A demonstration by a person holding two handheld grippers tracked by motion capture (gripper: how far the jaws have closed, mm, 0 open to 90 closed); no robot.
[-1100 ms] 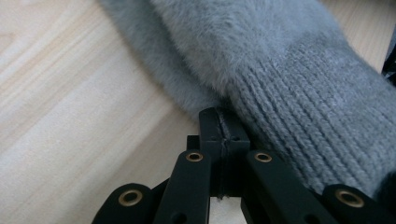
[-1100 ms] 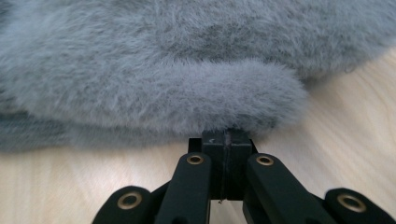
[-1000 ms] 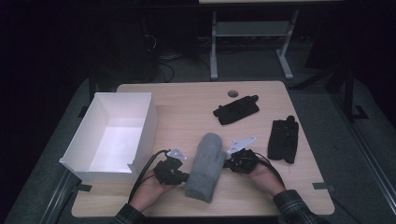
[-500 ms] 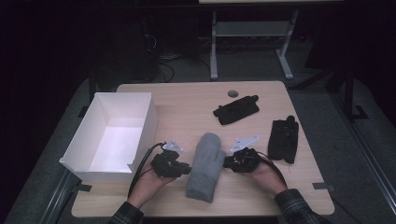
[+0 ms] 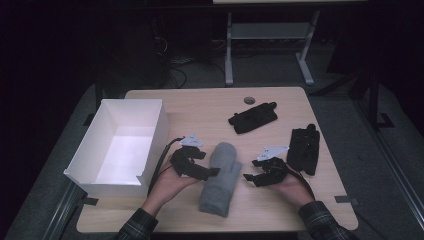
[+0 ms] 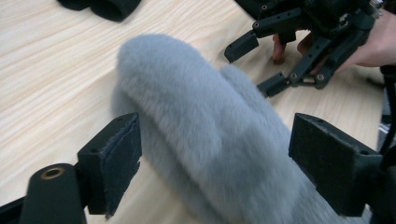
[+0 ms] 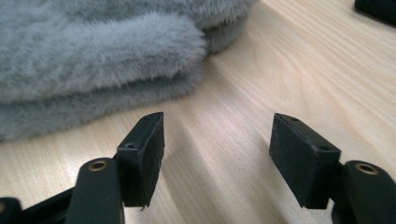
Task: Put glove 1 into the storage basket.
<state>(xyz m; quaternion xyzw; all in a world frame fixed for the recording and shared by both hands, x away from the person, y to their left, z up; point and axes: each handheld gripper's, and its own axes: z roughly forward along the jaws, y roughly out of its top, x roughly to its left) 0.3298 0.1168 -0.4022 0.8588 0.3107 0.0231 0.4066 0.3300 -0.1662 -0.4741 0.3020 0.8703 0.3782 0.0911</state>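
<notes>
Grey fleece mitten [image 5: 220,177] lying folded on the table [image 5: 210,107], right of the white box [image 5: 120,145]. Left gripper [image 5: 212,172] and right gripper [image 5: 249,179] flanking it, jaws just opened wide, nothing pinched. Released, so probably folding finished; boxing likely next.

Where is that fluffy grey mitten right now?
In the high view, the grey mitten lies on the table's near edge, between the left gripper and right gripper.
</notes>
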